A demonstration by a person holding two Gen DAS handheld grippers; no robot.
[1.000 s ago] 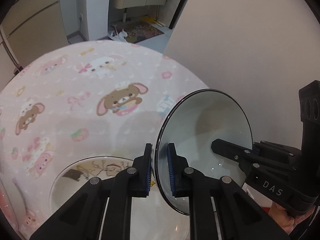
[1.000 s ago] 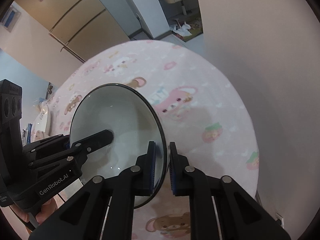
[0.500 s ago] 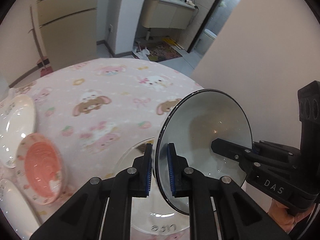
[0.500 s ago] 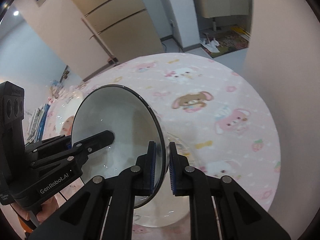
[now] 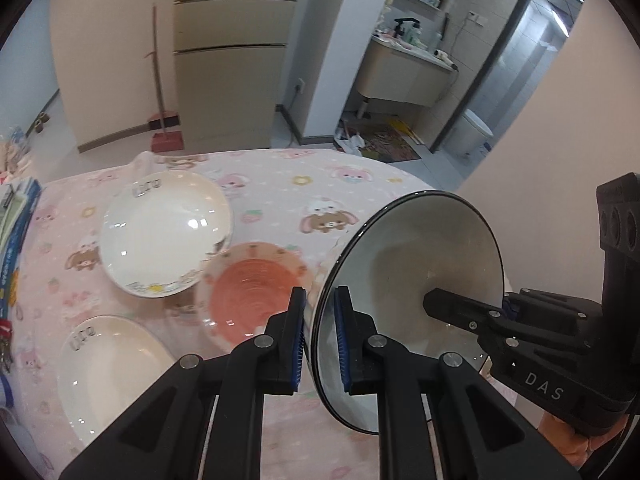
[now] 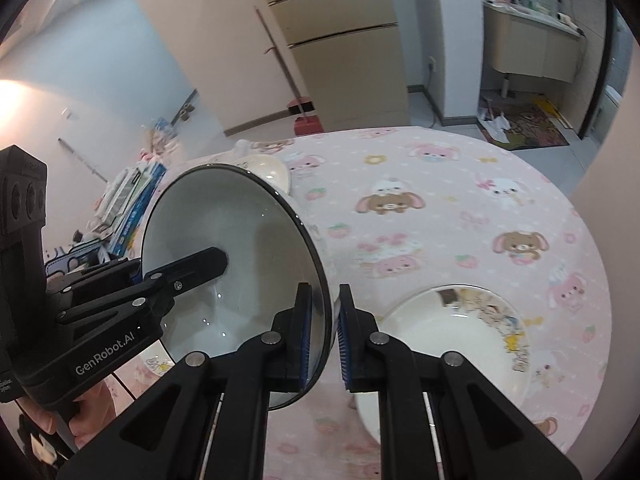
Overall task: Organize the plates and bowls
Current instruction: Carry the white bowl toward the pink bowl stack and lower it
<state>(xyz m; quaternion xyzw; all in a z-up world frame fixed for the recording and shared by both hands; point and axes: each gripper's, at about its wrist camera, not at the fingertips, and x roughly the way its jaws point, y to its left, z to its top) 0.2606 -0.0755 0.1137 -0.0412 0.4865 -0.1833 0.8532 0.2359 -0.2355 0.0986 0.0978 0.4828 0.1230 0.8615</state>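
Two grippers clamp one dark-rimmed bowl (image 5: 416,280) by opposite sides of its rim, the left gripper (image 5: 320,340) and right gripper (image 6: 324,338) both closed on it, holding it above the pink tablecloth (image 6: 460,208). Left of it lie a pink plate (image 5: 248,296) and two white plates (image 5: 164,232); a patterned plate (image 6: 452,344) lies right.

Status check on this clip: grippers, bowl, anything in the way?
Left gripper and right gripper both shut on the dark-rimmed bowl's rim, opposite sides. Bowl aloft, tipped on edge. Pink bowl and white plates below on the table.
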